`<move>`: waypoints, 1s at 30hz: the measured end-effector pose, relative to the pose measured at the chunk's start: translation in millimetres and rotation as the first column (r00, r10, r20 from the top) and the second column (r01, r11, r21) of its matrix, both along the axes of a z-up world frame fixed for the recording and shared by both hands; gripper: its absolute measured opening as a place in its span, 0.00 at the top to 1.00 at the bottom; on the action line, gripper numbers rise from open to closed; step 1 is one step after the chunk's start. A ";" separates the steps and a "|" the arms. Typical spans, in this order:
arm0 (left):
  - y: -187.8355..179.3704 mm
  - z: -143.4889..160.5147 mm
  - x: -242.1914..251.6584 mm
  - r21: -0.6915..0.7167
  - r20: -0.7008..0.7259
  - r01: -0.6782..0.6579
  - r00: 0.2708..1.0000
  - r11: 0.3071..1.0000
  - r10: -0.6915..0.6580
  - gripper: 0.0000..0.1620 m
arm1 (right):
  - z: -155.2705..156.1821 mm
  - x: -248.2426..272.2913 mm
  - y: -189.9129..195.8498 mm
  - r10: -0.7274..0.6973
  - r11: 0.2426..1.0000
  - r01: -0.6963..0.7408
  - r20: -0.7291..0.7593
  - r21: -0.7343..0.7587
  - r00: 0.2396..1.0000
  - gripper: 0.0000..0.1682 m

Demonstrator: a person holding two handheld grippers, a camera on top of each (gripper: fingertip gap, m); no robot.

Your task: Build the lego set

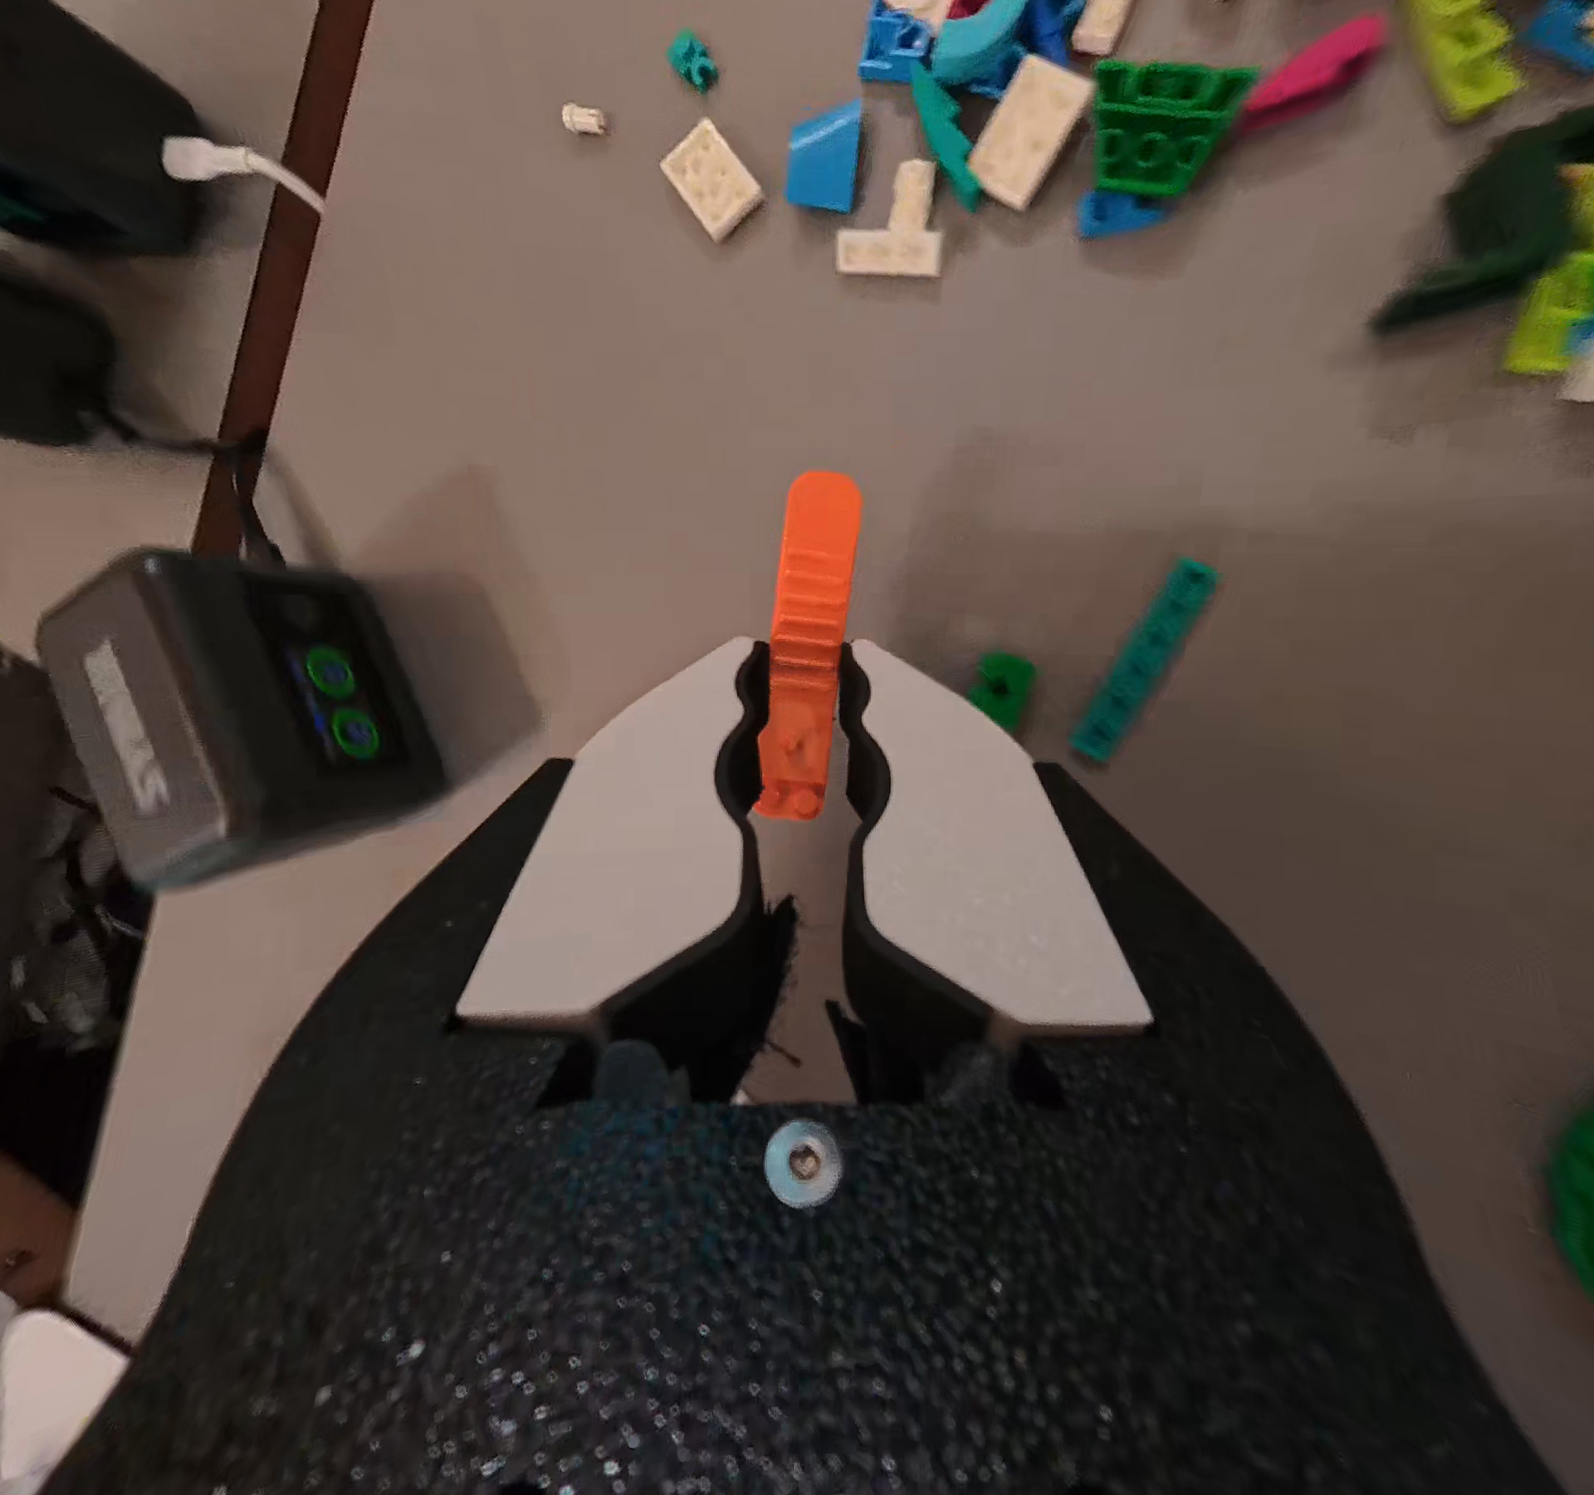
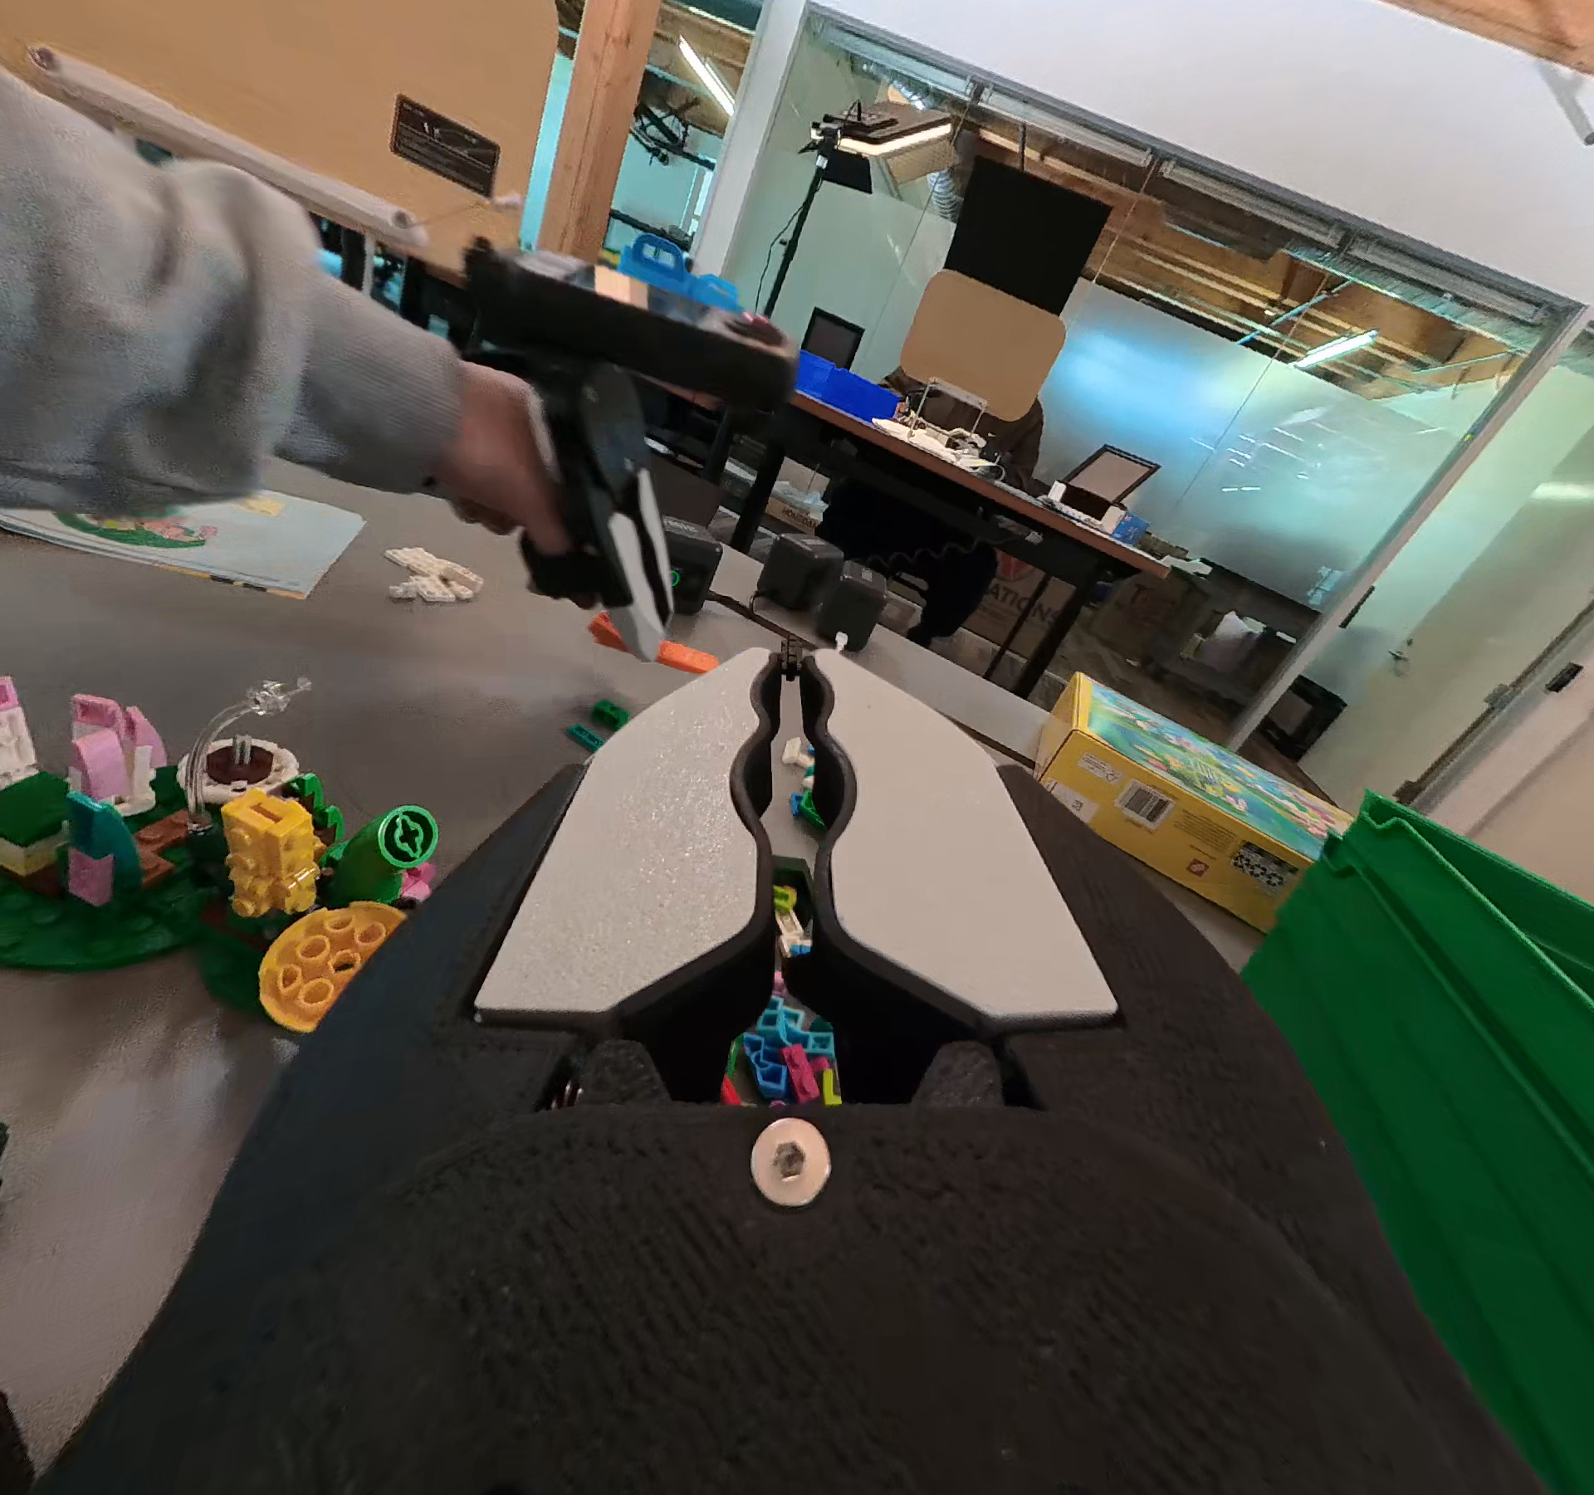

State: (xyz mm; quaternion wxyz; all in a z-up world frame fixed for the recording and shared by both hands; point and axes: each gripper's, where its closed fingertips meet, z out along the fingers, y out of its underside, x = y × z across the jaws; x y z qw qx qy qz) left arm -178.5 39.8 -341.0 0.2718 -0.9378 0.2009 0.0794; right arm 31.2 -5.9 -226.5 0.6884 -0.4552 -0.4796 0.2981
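My left gripper (image 1: 802,653) is shut on an orange brick separator (image 1: 819,557), gripping it near its studded end, with the long ribbed end sticking out forward, low over the grey table (image 1: 604,384). In the right wrist view the left gripper (image 2: 645,634) points down at the table, with the separator (image 2: 687,658) showing orange on both sides of its fingers. My right gripper (image 2: 789,664) is shut and looks empty, held above the table. A partly built model on a green base (image 2: 129,850) stands to its left.
A pile of loose bricks (image 1: 1035,74) lies ahead right. A teal plate (image 1: 1147,660) and a small green brick (image 1: 1000,686) lie to the right. A dark charger box (image 1: 233,720) sits at the left table edge. A yellow box (image 2: 1182,798), green bin (image 2: 1449,1065) and booklet (image 2: 216,539) ring the work area. The grippers' ends are close to 25 cm from one another. The teal plate (image 1: 1147,660) sits 7 cm or so from the ends of my left fingers.
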 end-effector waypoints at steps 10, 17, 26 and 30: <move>41.0 -24.8 10.1 -0.088 0.077 0.041 0.996 0.995 -0.034 0.88 | -7.2 -2.8 2.2 -0.048 0.997 0.043 0.067 0.066 0.997 0.98; 38.7 20.8 17.8 0.140 0.144 0.005 0.989 0.990 -0.025 0.69 | -8.7 -1.3 8.3 -0.147 0.974 0.128 0.093 0.186 0.985 0.98; -81.4 111.9 50.5 0.608 0.352 -0.119 0.927 0.785 -0.132 0.81 | 17.1 10.4 4.0 -0.235 0.910 0.245 -0.070 0.335 0.970 0.99; -136.0 109.8 15.9 0.699 0.404 -0.313 0.915 0.642 0.006 0.91 | 14.8 8.1 5.1 -0.246 0.909 0.253 -0.064 0.331 0.967 0.99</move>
